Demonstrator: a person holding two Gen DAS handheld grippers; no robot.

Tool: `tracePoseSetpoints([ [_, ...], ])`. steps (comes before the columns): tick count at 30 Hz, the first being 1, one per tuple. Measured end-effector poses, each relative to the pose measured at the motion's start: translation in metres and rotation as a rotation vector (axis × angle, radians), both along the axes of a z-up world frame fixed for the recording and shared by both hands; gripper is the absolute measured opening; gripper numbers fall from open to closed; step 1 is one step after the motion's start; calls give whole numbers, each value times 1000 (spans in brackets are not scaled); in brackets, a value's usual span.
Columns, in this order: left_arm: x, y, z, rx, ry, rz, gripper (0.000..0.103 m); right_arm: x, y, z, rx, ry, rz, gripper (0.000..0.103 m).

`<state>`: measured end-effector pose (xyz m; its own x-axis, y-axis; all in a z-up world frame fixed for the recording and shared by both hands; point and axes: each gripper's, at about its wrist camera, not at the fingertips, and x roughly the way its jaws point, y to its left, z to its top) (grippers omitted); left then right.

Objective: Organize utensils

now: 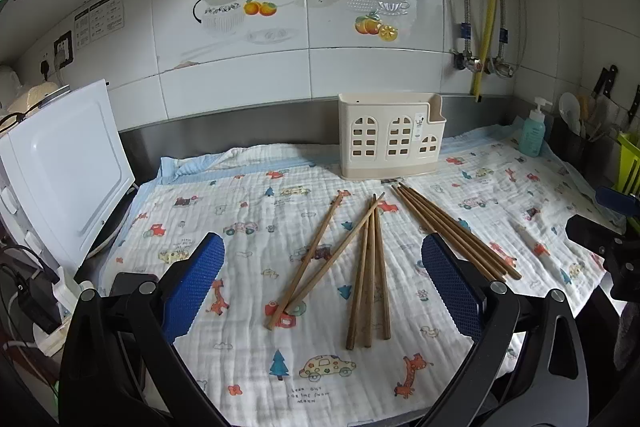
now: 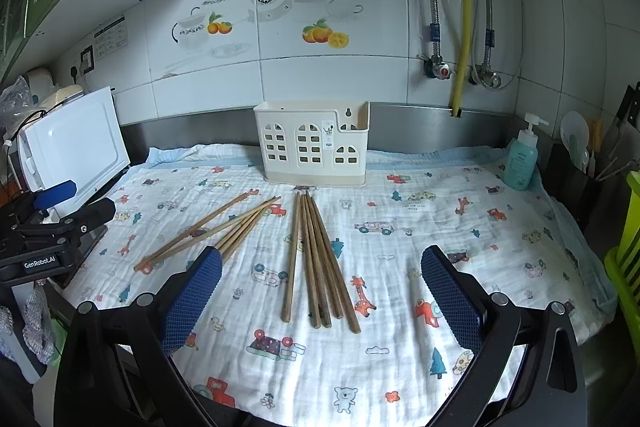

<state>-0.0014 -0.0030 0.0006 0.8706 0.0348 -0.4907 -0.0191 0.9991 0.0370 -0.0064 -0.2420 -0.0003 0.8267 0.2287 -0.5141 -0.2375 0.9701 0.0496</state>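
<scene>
Now: chopsticks [image 1: 368,267] on cloth [image 1: 240,347] ahead of both hand-held grippers [image 1: 324,287] [image 2: 322,301], jaws wide, empty.

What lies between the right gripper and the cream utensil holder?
In the right wrist view, the neat bundle of chopsticks lies on the printed cloth between the open right gripper and the utensil holder.
</scene>
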Motion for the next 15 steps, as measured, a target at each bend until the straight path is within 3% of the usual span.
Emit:
tracePoseSetpoints([
  [15, 5, 1, -2, 4, 0, 12, 98, 4, 0, -5, 4, 9, 1, 97],
])
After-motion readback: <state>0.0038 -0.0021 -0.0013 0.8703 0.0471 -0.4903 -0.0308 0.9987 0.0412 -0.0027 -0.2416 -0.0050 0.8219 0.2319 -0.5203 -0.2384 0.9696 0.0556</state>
